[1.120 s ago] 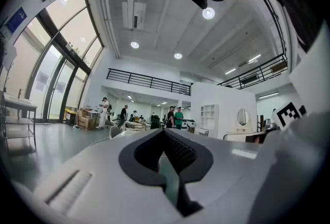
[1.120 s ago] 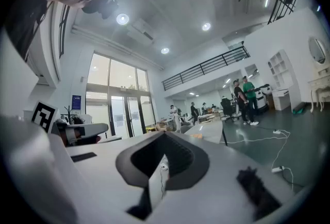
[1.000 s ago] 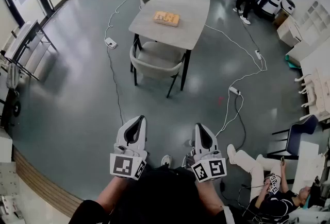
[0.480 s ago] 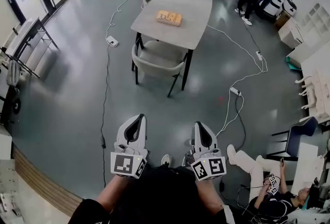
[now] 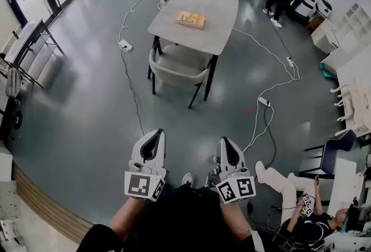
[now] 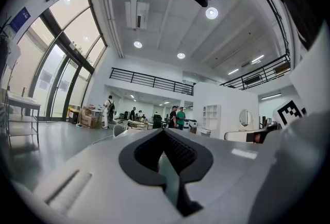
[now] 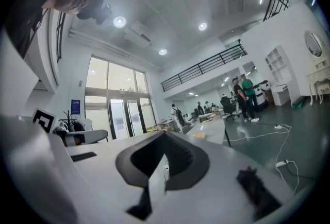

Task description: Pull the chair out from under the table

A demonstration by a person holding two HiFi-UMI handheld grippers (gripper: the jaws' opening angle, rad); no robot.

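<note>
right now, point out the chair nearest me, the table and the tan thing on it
chair (image 5: 181, 61), head view, seat
table (image 5: 204, 3), head view, bare top
tan thing (image 5: 190, 19), head view, top face

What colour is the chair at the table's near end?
The chair is light grey with dark legs; head view.

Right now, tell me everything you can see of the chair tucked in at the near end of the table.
The chair is pale grey, upholstered by the look of it, with a curved back that wraps round the seat and thin dark legs. It stands upright on the grey floor, its back toward the camera and its seat partly under the near end of the table. Whether it touches the table cannot be told; nothing else is on or against it.
</note>
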